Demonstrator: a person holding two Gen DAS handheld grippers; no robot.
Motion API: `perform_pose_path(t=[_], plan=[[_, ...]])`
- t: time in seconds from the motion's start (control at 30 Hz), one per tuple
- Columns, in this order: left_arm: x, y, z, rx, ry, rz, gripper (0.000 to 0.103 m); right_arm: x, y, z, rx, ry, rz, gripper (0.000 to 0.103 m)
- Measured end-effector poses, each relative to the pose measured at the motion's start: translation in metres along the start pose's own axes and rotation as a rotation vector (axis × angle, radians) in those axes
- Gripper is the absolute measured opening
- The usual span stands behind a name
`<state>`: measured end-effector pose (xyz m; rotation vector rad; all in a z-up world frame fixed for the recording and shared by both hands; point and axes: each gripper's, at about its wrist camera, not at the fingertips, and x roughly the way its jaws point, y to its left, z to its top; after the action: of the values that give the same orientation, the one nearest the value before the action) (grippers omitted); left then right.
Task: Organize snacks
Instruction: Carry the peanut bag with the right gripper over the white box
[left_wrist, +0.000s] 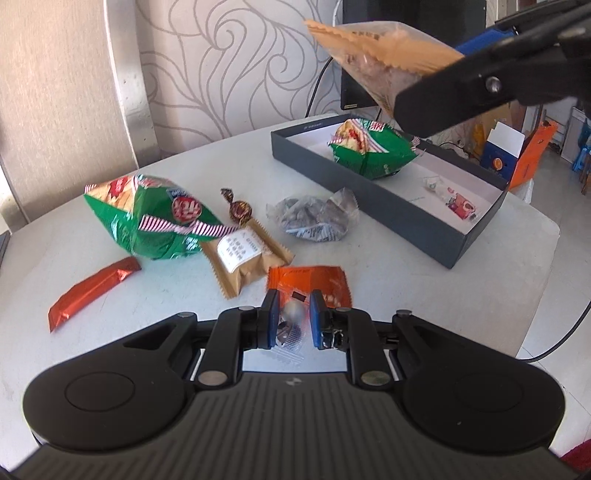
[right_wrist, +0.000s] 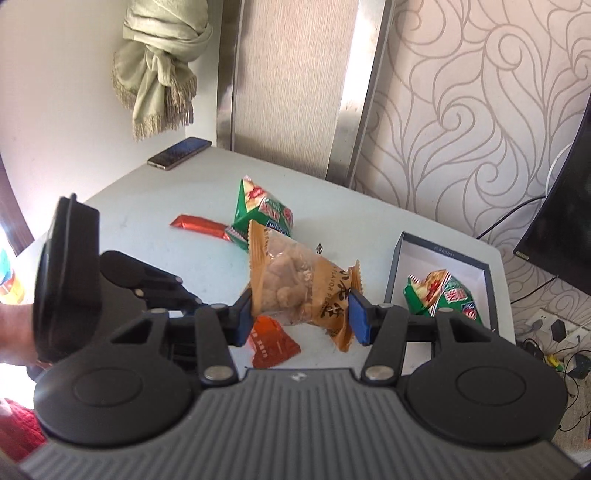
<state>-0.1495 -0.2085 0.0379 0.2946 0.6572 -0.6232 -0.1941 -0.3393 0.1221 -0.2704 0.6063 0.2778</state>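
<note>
snack bag (right_wrist: 306, 291) | in the air over the desk (right_wrist: 122, 206), near the box (right_wrist: 400, 266) | right jaws pinch its ends, left jaws squeeze a small candy (left_wrist: 290, 325) | either may slip and drop

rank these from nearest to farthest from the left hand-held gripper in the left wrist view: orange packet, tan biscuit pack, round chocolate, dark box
1. Orange packet: flat on the table just beyond the tips of the left hand-held gripper.
2. Tan biscuit pack: a little farther, to the left.
3. Round chocolate: behind the biscuit pack.
4. Dark box: far right, farthest back.
</note>
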Motion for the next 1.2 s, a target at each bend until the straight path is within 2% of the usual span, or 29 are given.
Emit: perform_pose_path(t=[0.4, 1.2], plan=[[0.002, -0.011, 0.032, 0.049, -0.063, -0.032, 0.020, -0.017, -0.015, -0.003, 0.028, -0.011, -0.065, 0.054], [0.026, -0.061, 0.078, 0.126, -0.109, -0.111, 0.020, -0.050, -0.055, -0.020, 0.091, -0.028, -0.171, 0.054]])
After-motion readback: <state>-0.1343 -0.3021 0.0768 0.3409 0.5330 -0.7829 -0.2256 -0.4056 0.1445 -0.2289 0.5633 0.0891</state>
